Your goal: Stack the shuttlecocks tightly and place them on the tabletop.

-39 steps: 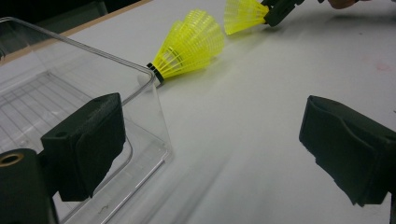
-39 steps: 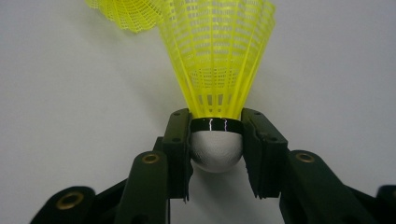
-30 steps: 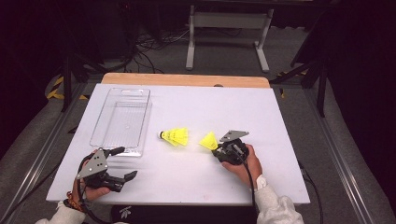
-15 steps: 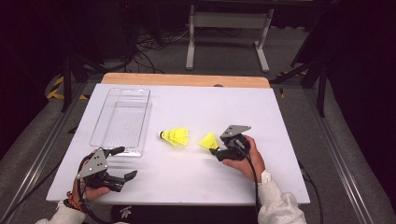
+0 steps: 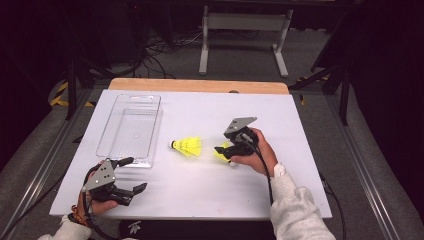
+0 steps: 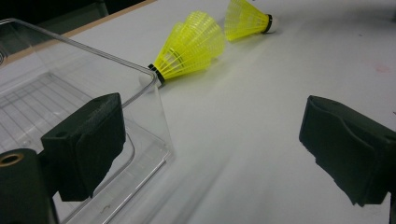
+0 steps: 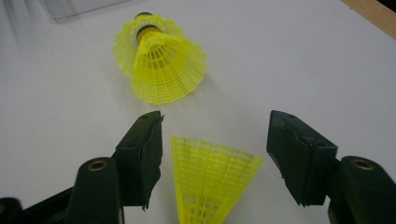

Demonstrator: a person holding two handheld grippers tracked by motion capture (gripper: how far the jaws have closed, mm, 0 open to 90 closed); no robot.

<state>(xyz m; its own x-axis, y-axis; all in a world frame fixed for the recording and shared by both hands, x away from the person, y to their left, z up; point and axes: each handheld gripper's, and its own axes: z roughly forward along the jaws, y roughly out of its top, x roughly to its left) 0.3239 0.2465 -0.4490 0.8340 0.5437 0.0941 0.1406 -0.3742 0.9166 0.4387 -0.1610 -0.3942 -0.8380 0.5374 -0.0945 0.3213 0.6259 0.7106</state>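
Claw on my right (image 7: 215, 154) gapes, jaws just parted, around one yellow shuttlecock (image 7: 212, 182) low in frame; left claw (image 6: 210, 149) wide, empty.

No readable text, labels, brand marks or numbers anywhere, as far as I can make out. Small white mark on dark front edge of table (image 5: 150, 100) in high view, maybe logo, too blurry to read. Shuttlecocks (image 7: 159, 63), clear tray (image 5: 131, 129) and gripper bodies carry no lettering I can spot.
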